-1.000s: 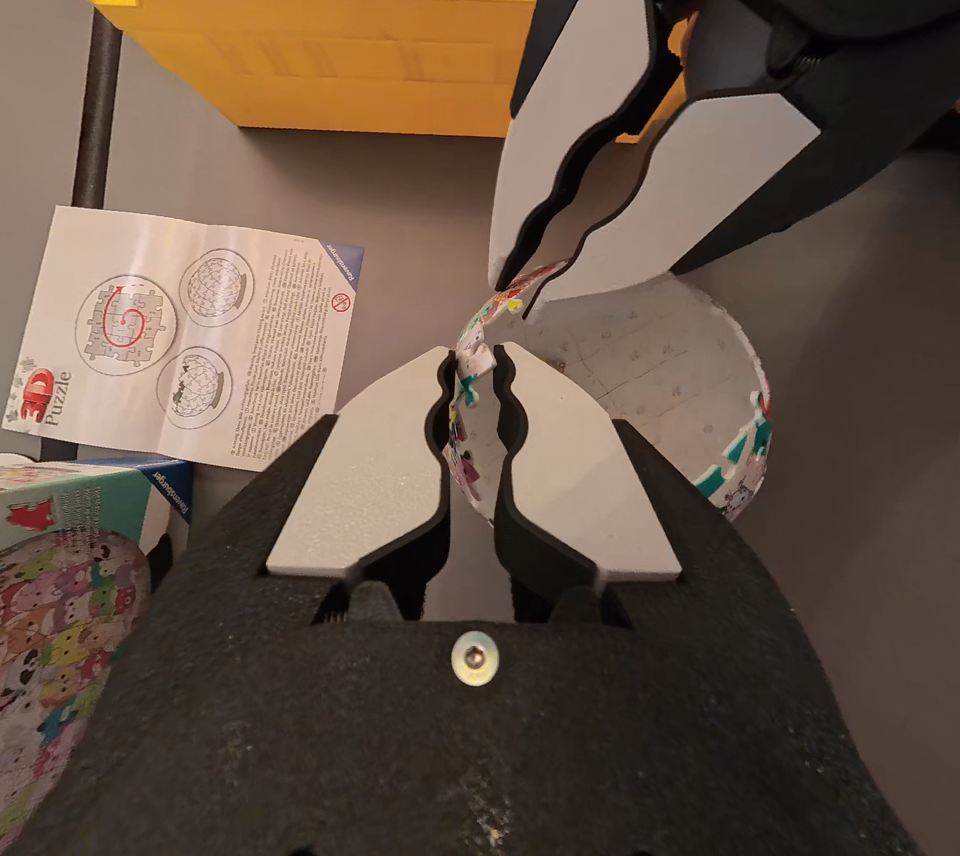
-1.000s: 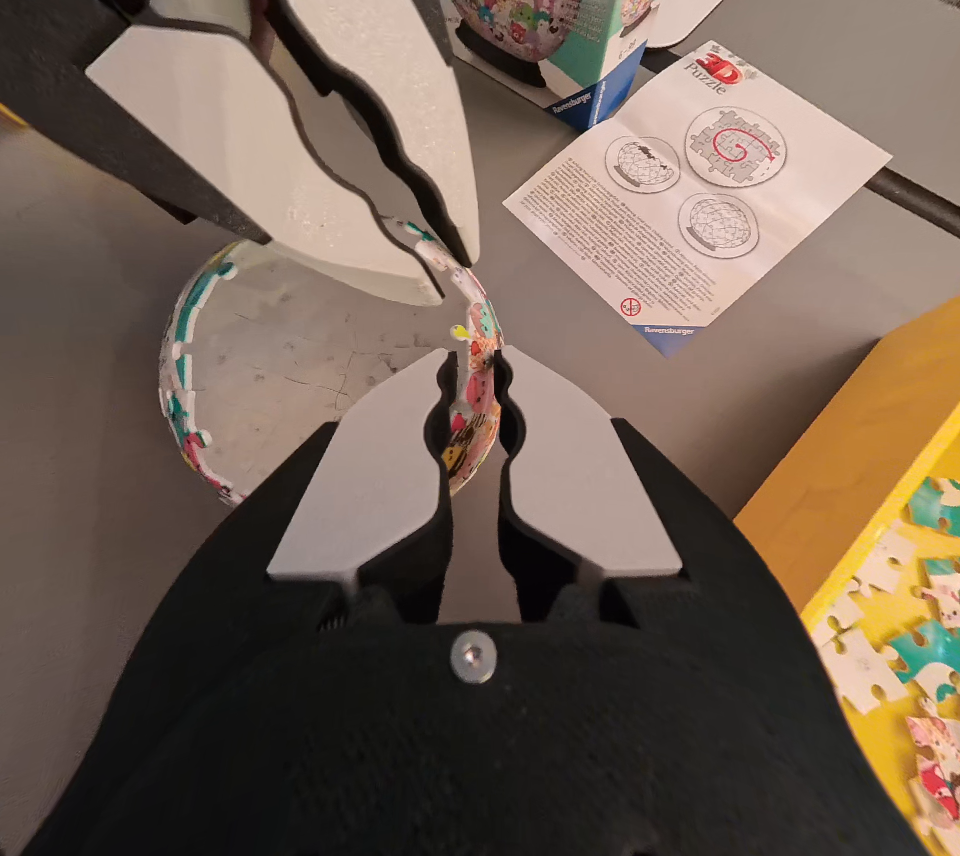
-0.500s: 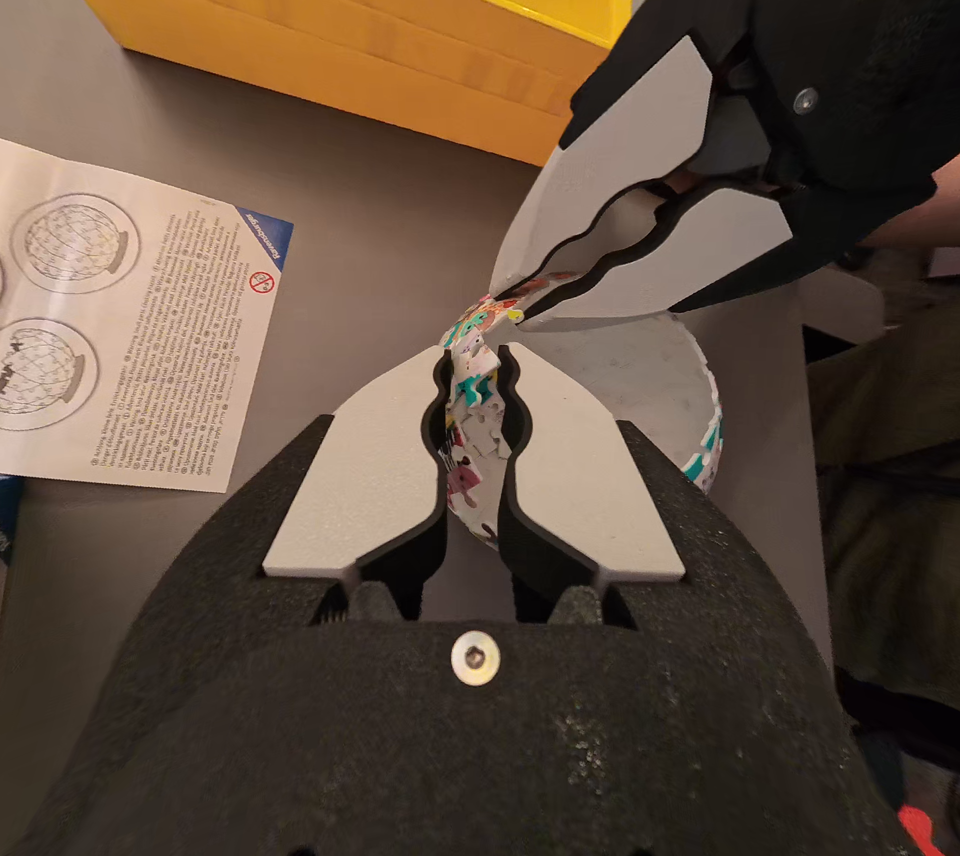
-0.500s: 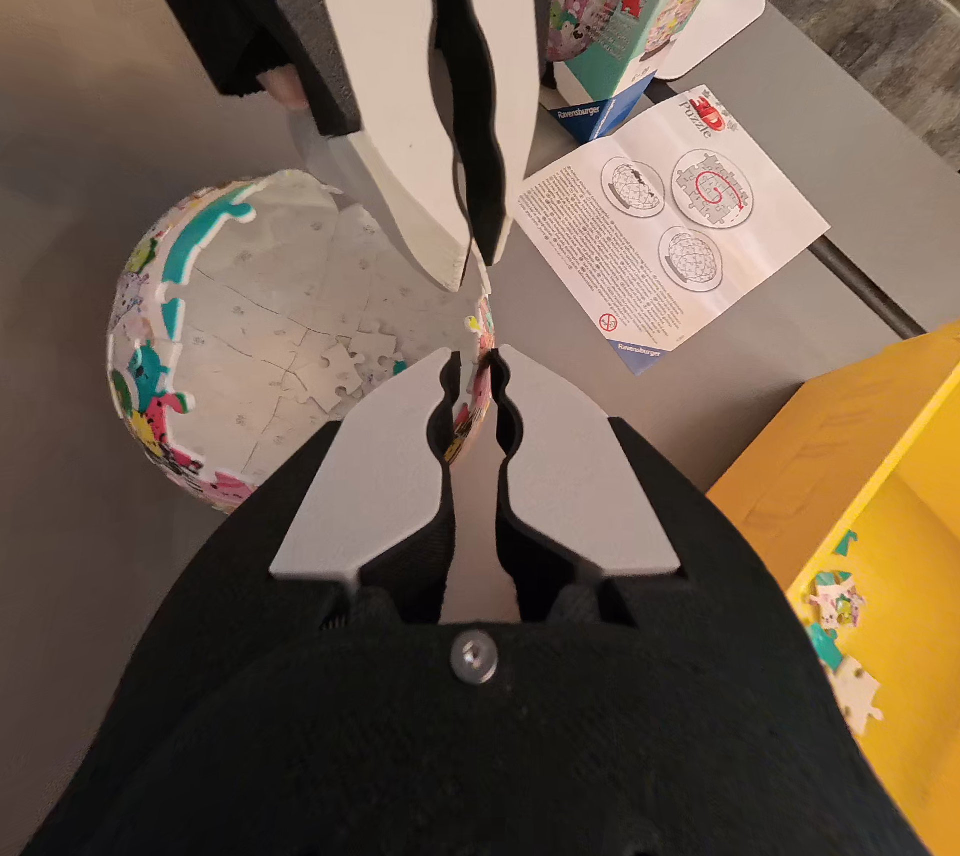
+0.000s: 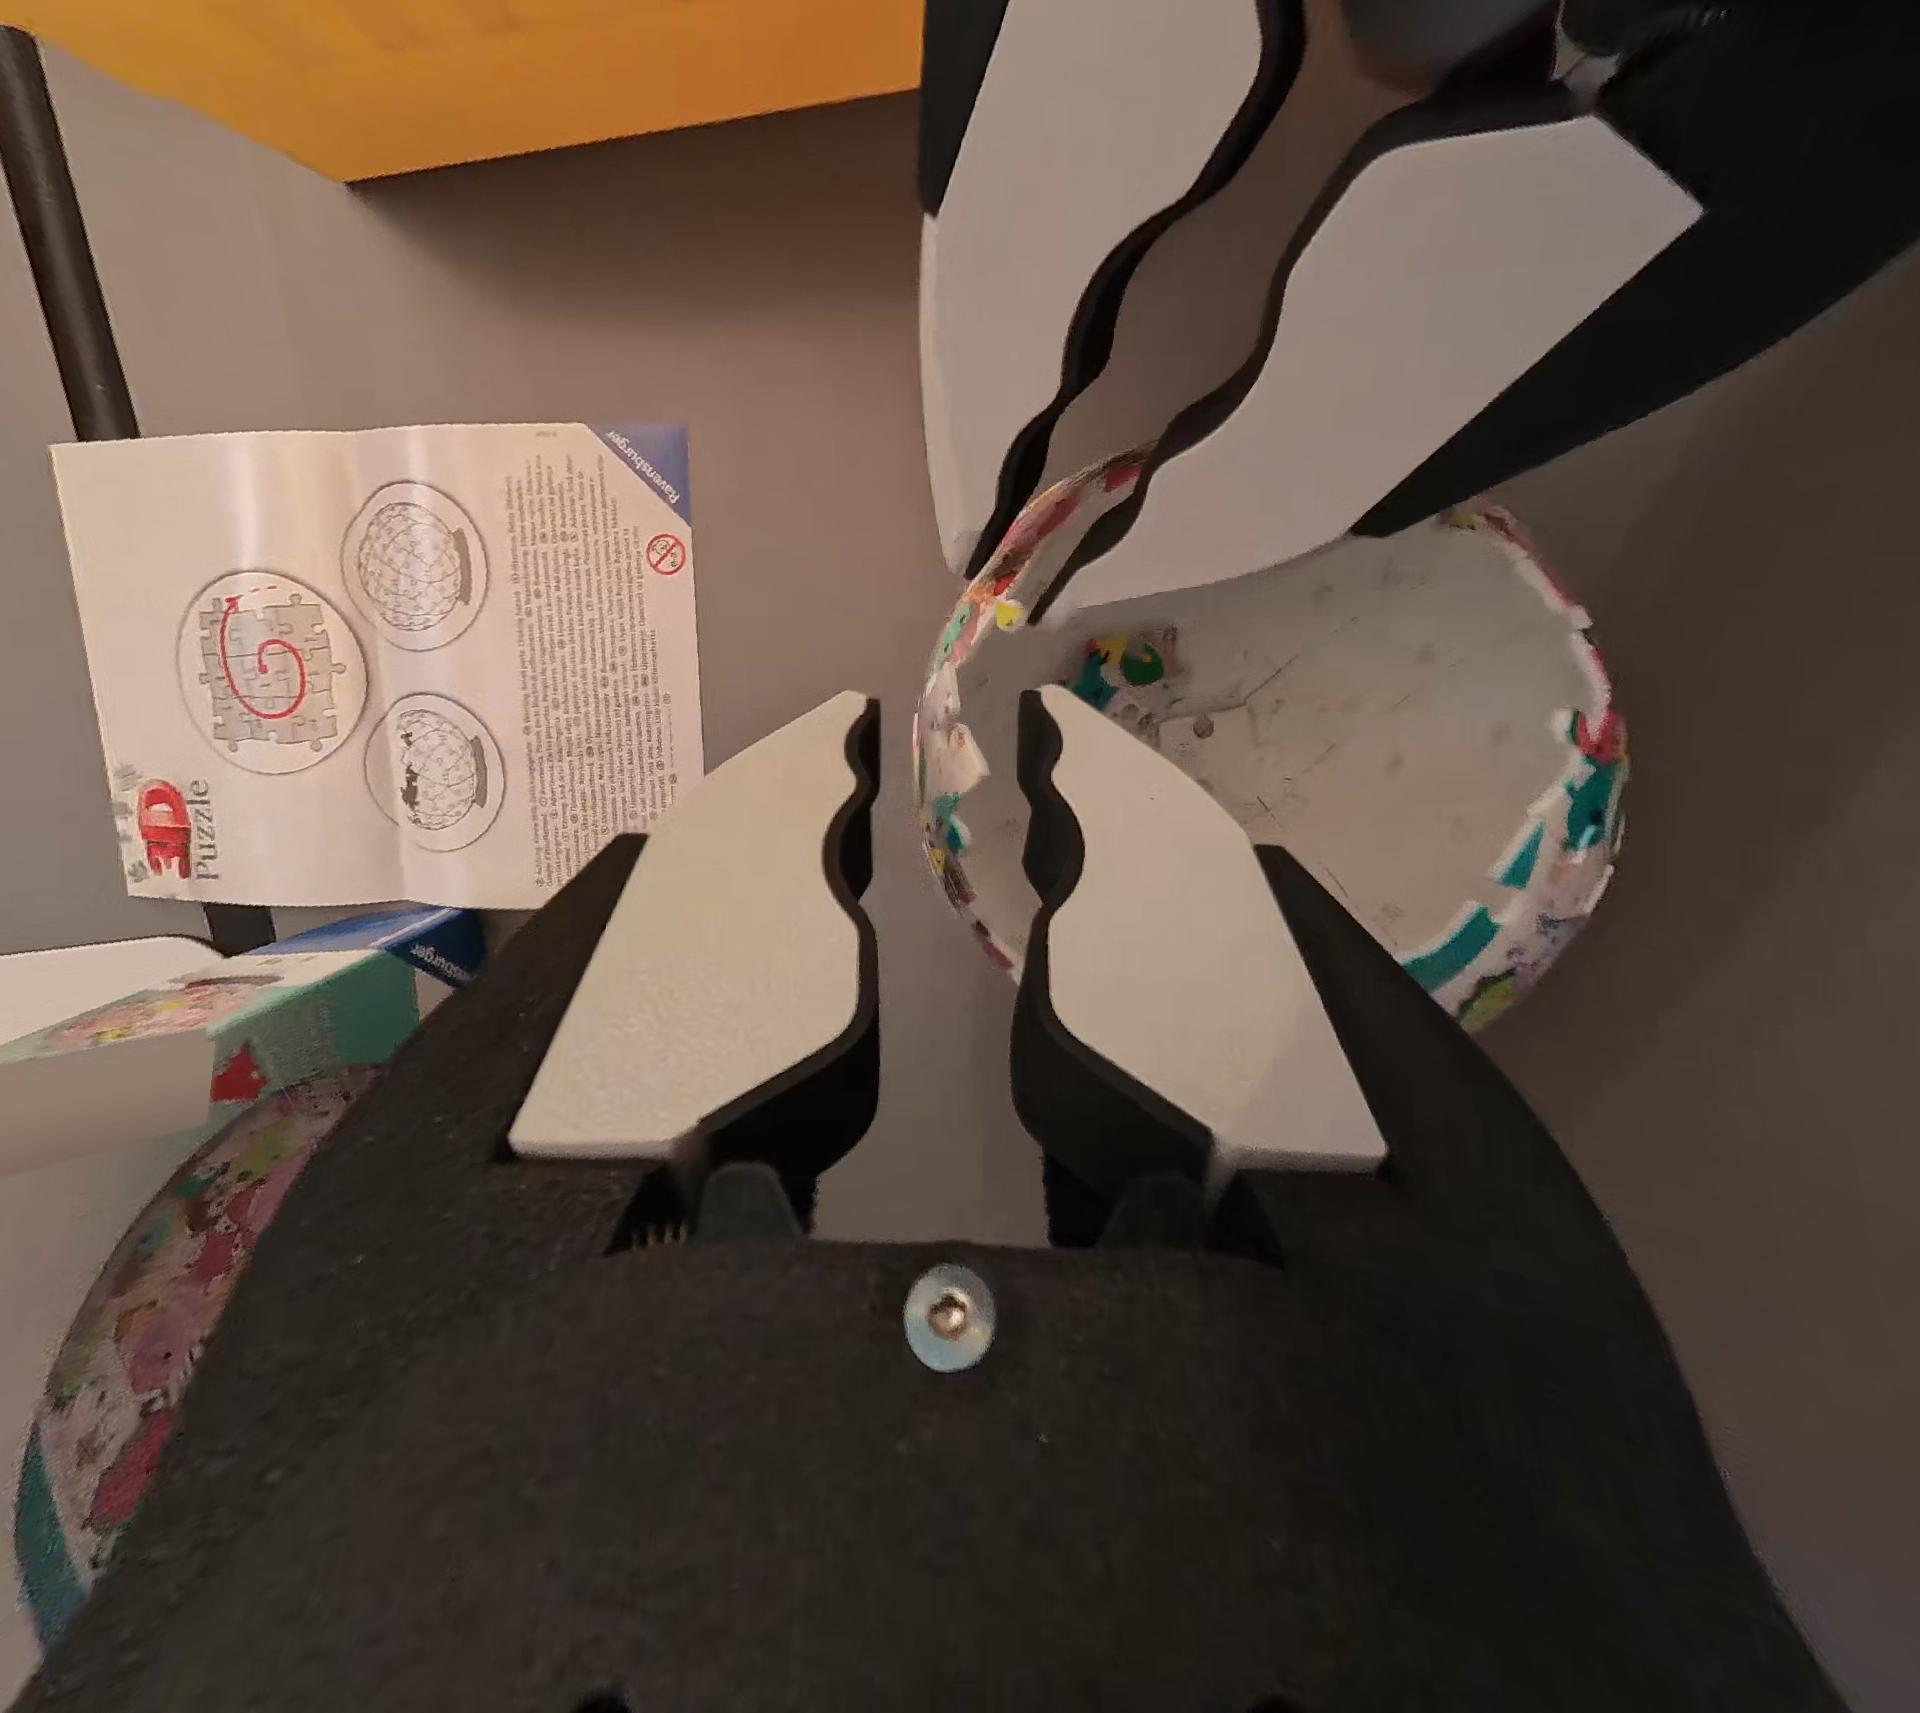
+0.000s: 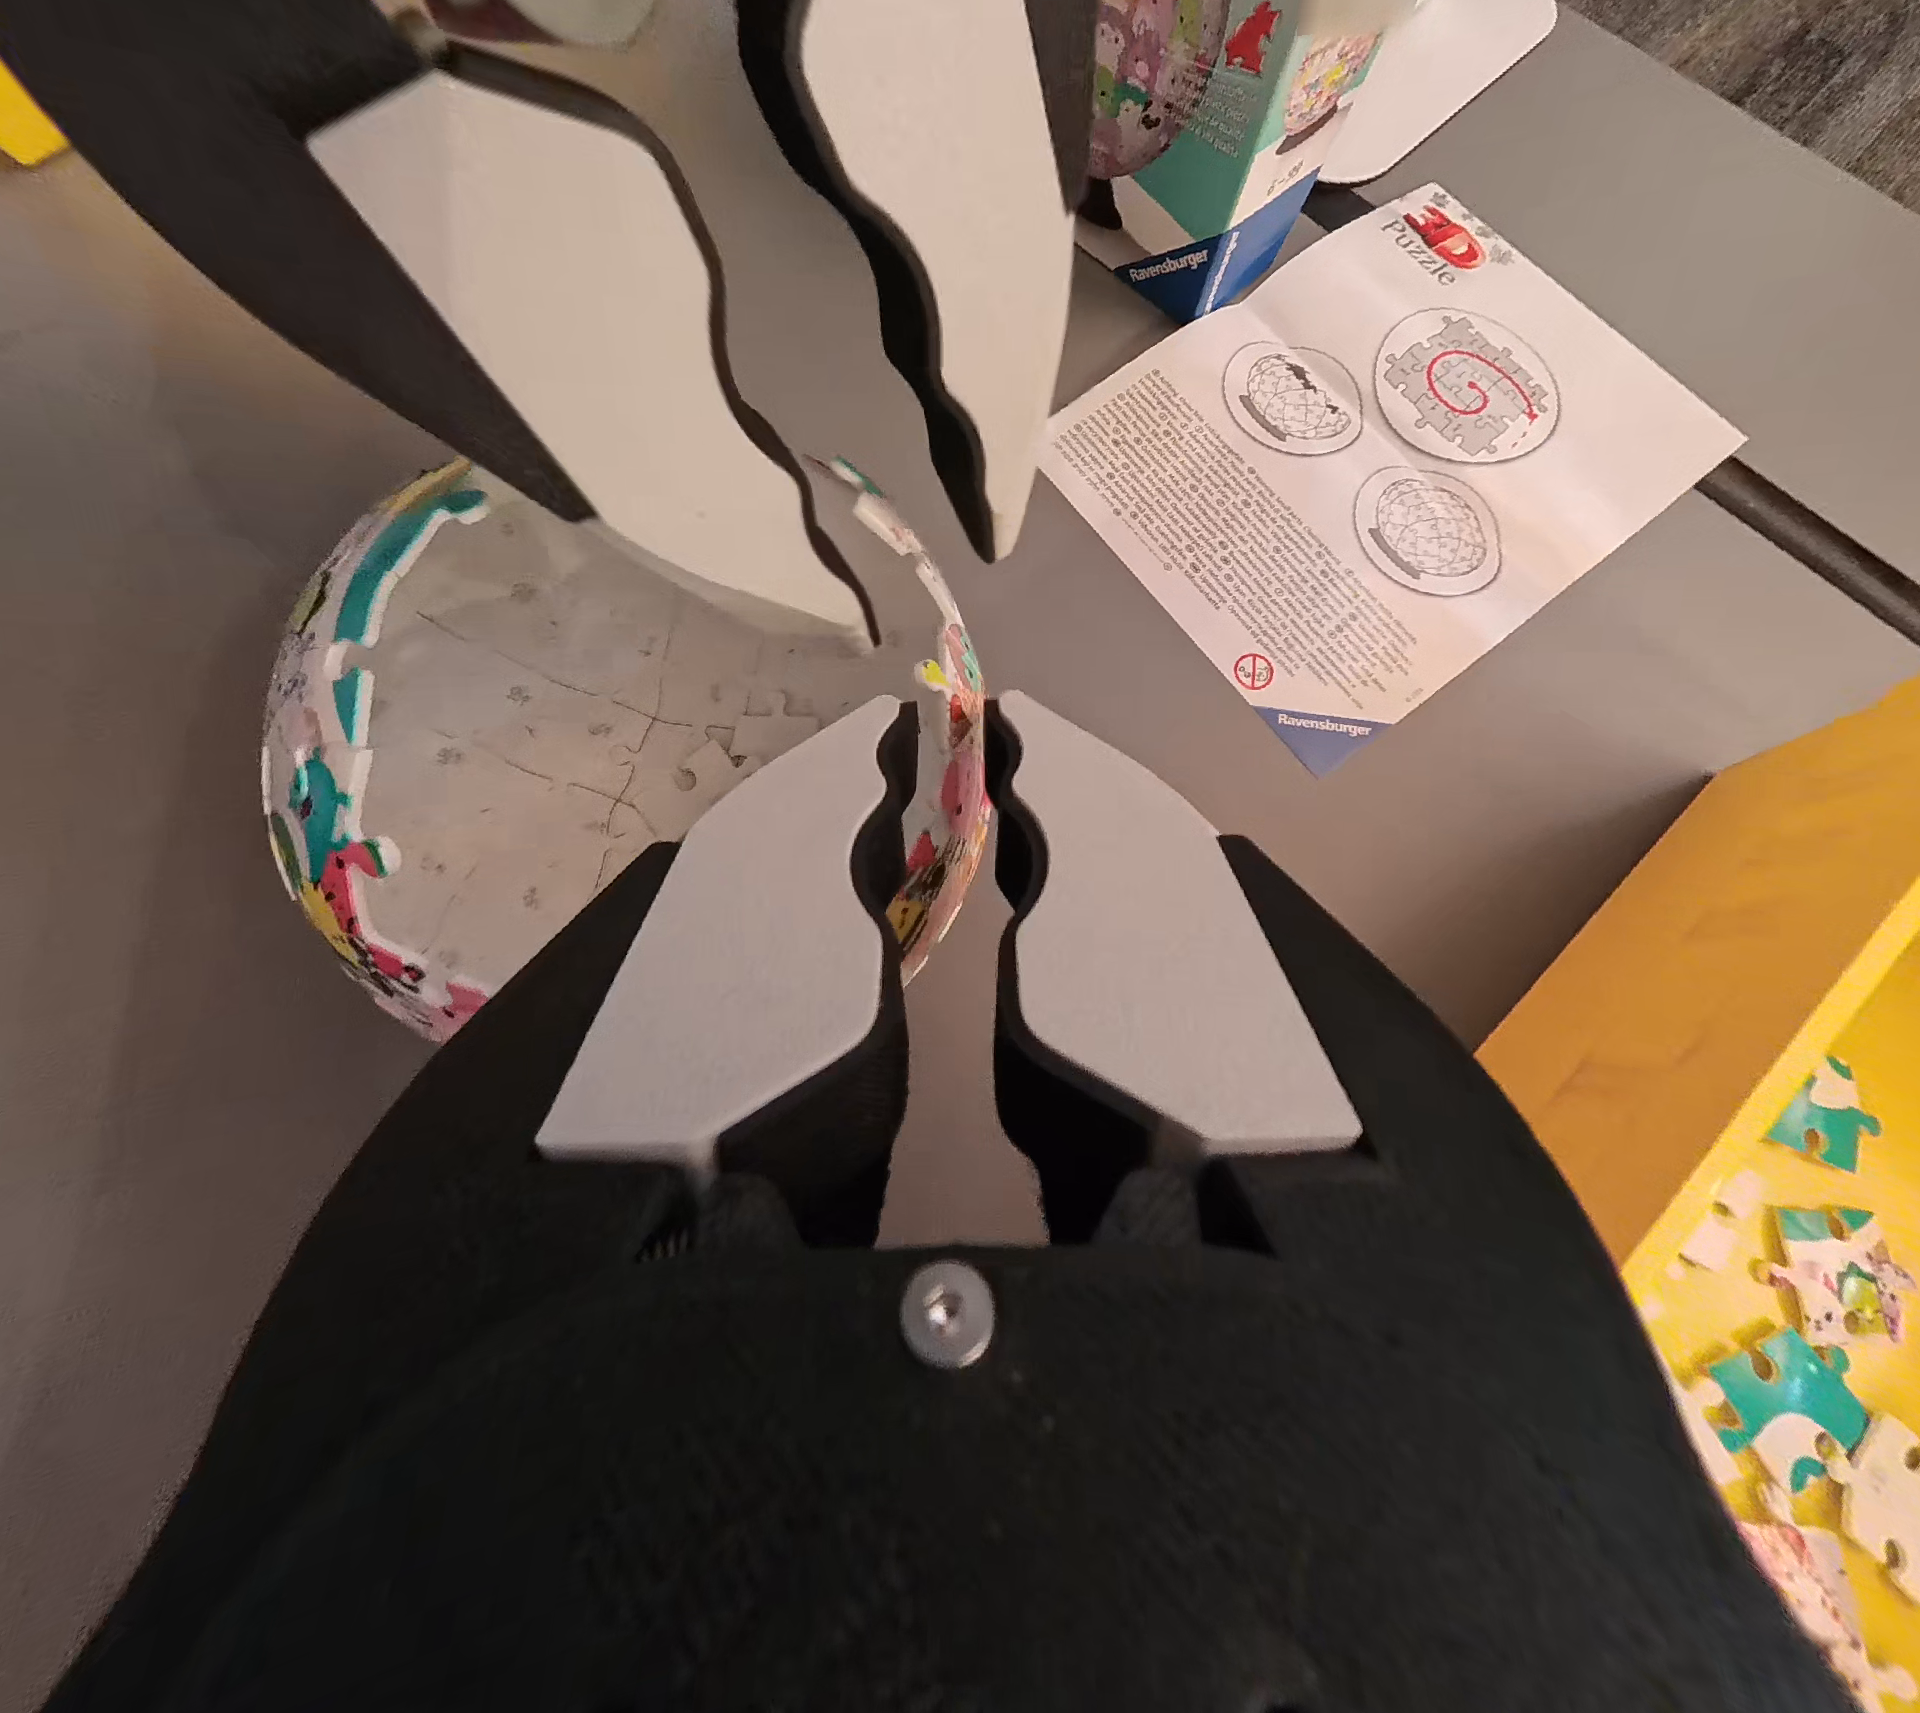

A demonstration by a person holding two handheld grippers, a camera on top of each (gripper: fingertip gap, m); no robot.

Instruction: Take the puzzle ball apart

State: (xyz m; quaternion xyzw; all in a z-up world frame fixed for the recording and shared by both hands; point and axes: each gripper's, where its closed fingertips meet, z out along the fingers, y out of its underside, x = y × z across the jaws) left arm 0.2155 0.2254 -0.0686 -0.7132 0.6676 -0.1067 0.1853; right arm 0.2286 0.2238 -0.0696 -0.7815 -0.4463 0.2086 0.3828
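The puzzle ball is an open half shell (image 5: 1351, 728), white inside and coloured outside, resting on the grey table. It also shows in the right wrist view (image 6: 540, 707). My left gripper (image 5: 945, 707) is open. The shell's rim stands between its pads with a gap on each side, as the right wrist view also shows (image 6: 928, 593). My right gripper (image 6: 951, 707) is shut on the shell's wall a little farther along the rim, both pads pressed on it. It shows from above in the left wrist view (image 5: 1008, 588). A small coloured piece (image 5: 1132, 666) lies inside the shell.
A yellow bin (image 5: 468, 1) stands beyond the shell; in the right wrist view (image 6: 1714, 936) it holds several loose pieces (image 6: 1797, 1372). An instruction leaflet (image 5: 416, 655) lies to the left. The puzzle box (image 6: 1226, 105) and a white stand (image 6: 1455, 74) sit behind it. Left and right tips are no more than a few centimetres apart.
My left gripper's jaws have opened off the shell's rim, which they pinched before. My right gripper has stayed shut on the rim. Both grippers have turned over the shell.
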